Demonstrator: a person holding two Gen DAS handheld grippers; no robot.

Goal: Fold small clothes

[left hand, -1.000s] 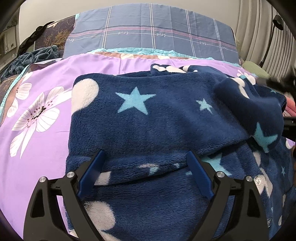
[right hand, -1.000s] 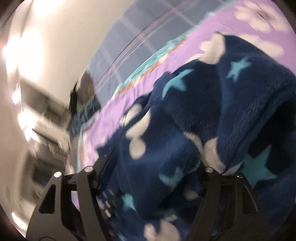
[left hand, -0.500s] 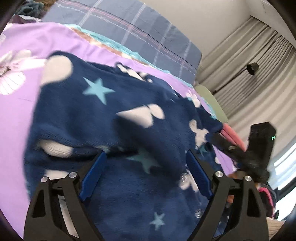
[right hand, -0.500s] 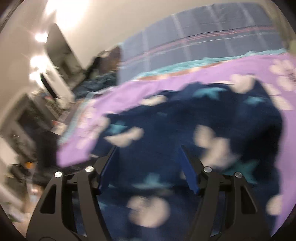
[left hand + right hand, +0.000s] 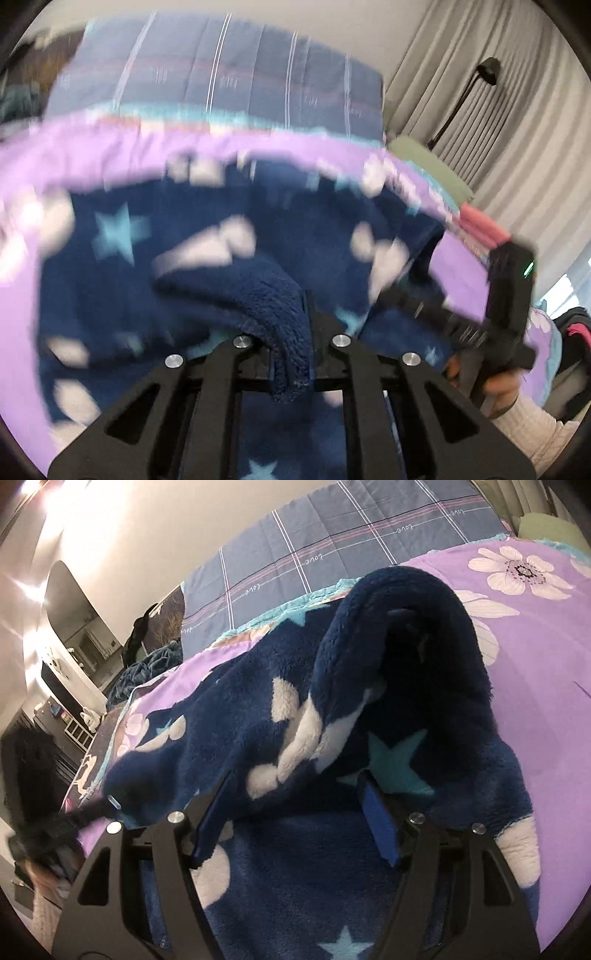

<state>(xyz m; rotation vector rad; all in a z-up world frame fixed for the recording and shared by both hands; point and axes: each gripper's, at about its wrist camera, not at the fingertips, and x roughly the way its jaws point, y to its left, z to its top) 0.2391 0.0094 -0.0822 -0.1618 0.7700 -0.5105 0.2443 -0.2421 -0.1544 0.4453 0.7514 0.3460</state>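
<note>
A navy fleece garment [image 5: 295, 867] with pale stars and white blobs lies bunched on the purple flowered bedspread [image 5: 535, 664]. My left gripper [image 5: 295, 325] is shut on a thick fold of that fleece [image 5: 258, 295], which hangs over its fingers and hides the pads. My right gripper [image 5: 295, 779] stands open low over the garment. Fleece lies between and under its blue pads [image 5: 380, 823], and a raised fold [image 5: 406, 635] arches beyond them. In the left wrist view a hand holds the right gripper's black handle [image 5: 511, 295] at the garment's right edge.
A blue checked pillow [image 5: 221, 74] lies at the head of the bed. On the right are grey curtains [image 5: 517, 129], a black floor lamp [image 5: 487, 70], a green cushion [image 5: 424, 158] and a pink cloth [image 5: 480, 225]. Shelves and dark clothes [image 5: 140, 635] stand at the left.
My left gripper went from wide open to shut on a fleece fold and rose. The right gripper rolled upright and sank onto the garment, the earlier bunch no longer filling its fingers.
</note>
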